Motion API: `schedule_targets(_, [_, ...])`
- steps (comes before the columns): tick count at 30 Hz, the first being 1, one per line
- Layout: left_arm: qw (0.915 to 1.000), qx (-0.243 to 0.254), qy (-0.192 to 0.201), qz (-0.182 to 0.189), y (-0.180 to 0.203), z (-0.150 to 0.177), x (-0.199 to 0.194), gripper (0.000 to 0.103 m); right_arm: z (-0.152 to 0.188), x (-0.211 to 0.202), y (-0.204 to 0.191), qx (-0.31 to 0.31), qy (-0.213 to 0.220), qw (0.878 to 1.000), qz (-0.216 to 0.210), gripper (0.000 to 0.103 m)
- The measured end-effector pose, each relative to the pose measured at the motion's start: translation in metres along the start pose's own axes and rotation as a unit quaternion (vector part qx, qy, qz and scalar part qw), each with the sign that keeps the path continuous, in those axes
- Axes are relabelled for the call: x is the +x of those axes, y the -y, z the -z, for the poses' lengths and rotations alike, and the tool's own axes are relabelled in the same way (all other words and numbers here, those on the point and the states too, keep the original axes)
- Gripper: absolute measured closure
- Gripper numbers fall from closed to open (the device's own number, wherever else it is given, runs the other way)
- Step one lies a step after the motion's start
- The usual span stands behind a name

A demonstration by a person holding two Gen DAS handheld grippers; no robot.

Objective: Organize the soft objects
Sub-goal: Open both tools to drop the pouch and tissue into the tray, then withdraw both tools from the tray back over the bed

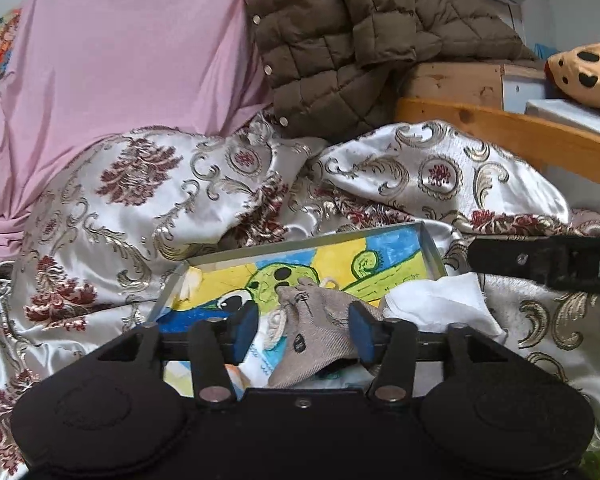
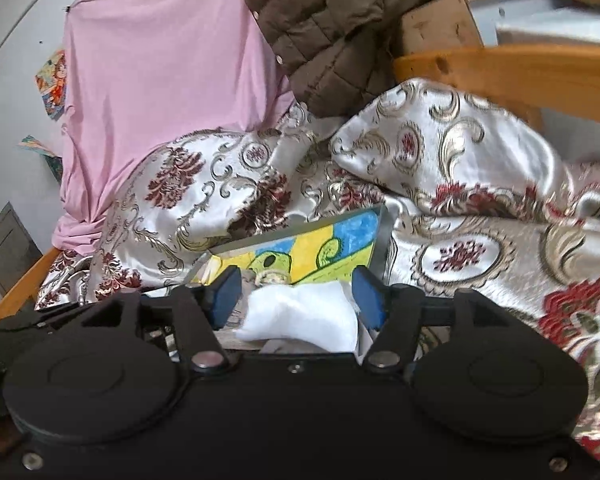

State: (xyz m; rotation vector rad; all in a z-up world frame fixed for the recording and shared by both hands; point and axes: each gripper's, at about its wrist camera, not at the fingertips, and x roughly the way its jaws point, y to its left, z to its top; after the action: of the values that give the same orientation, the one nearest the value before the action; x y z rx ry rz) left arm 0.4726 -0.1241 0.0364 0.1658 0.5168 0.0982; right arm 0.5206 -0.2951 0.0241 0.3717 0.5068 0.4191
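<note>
Left wrist view has my left gripper [image 1: 304, 330] half open with the grey cloth [image 1: 320, 332] loose between the pads, right gripper [image 2: 296, 300] likewise around the white cloth [image 2: 300, 316], both dropped in the tray [image 1: 432, 248], so I'd back out next.

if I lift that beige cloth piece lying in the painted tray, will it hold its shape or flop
The beige cloth piece will probably flop: it already lies creased and draped over the tray contents. It looks thin, so likely light. Its woven surface seems matte rather than slick, so the left gripper should hold it.
</note>
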Motion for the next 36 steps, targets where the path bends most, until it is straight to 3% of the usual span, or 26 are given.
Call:
schedule_targets(4, [1.0,-0.006,0.006,-0.001,-0.007,0.004,-0.022,0.039,-0.006,-0.027,-0.008,0.0,0.017,1.0,-0.011,0.031])
schedule_targets(8, [0.9998,-0.014,0.012,-0.004,-0.015,0.008,-0.045,0.022,-0.008,-0.053,-0.02,-0.009,0.03,0.999,-0.018,0.007])
schedule_targets(10, [0.9997,-0.018,0.016,-0.002,-0.019,0.011,-0.056,0.018,-0.008,-0.067,-0.028,-0.025,0.037,0.999,-0.018,0.001])
schedule_targets(22, [0.999,-0.028,0.035,-0.004,-0.038,0.044,-0.119,0.008,0.021,-0.147,-0.054,-0.057,0.077,0.995,0.013,0.001])
schedule_targets(36, [0.9991,-0.007,0.042,0.008,-0.051,0.107,-0.188,0.007,0.108,-0.211,-0.094,-0.077,0.042,0.992,0.085,0.001])
